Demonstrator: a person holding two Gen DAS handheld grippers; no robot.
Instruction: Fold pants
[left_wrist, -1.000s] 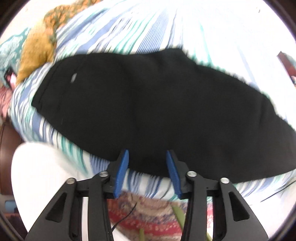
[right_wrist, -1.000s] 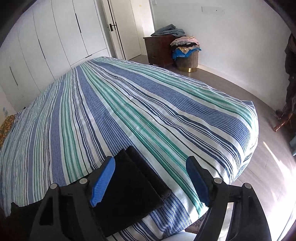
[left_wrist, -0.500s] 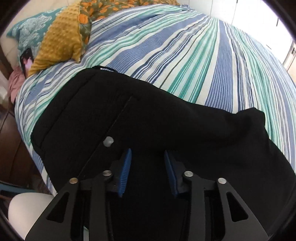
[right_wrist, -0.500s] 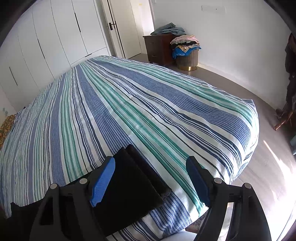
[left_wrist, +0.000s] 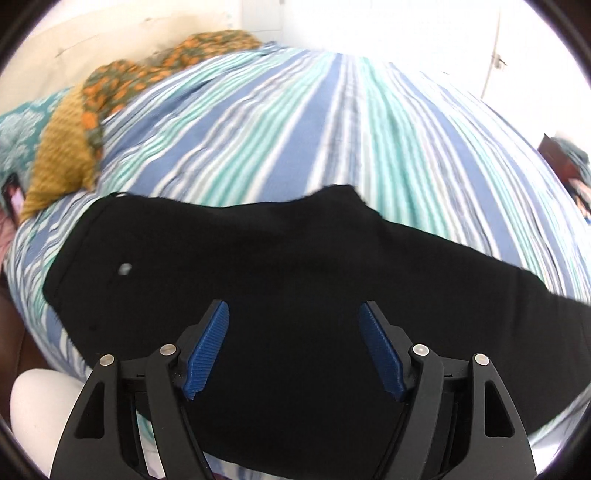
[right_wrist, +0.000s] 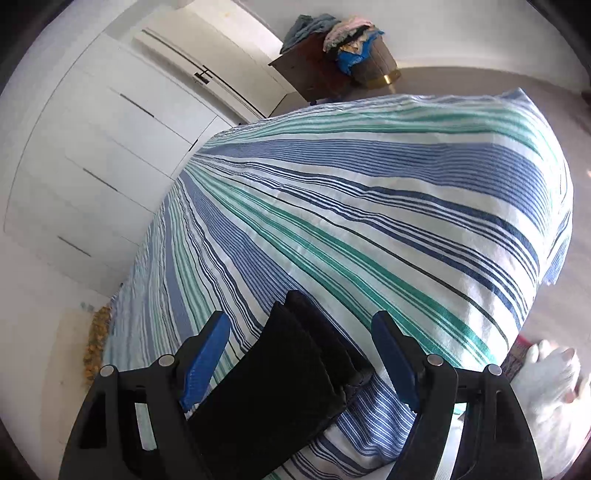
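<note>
Hovering over the black pants (left_wrist: 295, 280), left tongs (left_wrist: 293, 347) spread wide, blue pads (left_wrist: 210, 350) apart with nothing between them, just dark fabric below. Pants lie flat across the near edge of the bed (left_wrist: 332, 129), running from 9 o'clock to 3 o'clock in the left wrist view; waist end at 9 o'clock, small pale button (left_wrist: 125, 269) visible there. Left view is motion-blurred, so fabric detail is soft. Striped blue/green/white cover fills the view from 10 to 2 o'clock; mustard pillow (left_wrist: 61, 162) and orange-patterned pillow (left_wrist: 147, 74) sit at 10–11 o'clock, well apart from the pants. Right tongs (right_wrist: 301, 354) also released, pads (right_wrist: 208, 354) wide apart, positioned over the leg cuffs (right_wrist: 306, 354), which lie stacked at 6 o'clock in the right wrist view, near the bed edge. Cannot tell whether either tongs touch the cloth. White wardrobe (right_wrist: 92, 147) at 9–10 o'clock, laundry basket (right_wrist: 365, 55) heaped with clothes at 12–1 o'clock beside a dark wooden cabinet (right_wrist: 310, 74).
</note>
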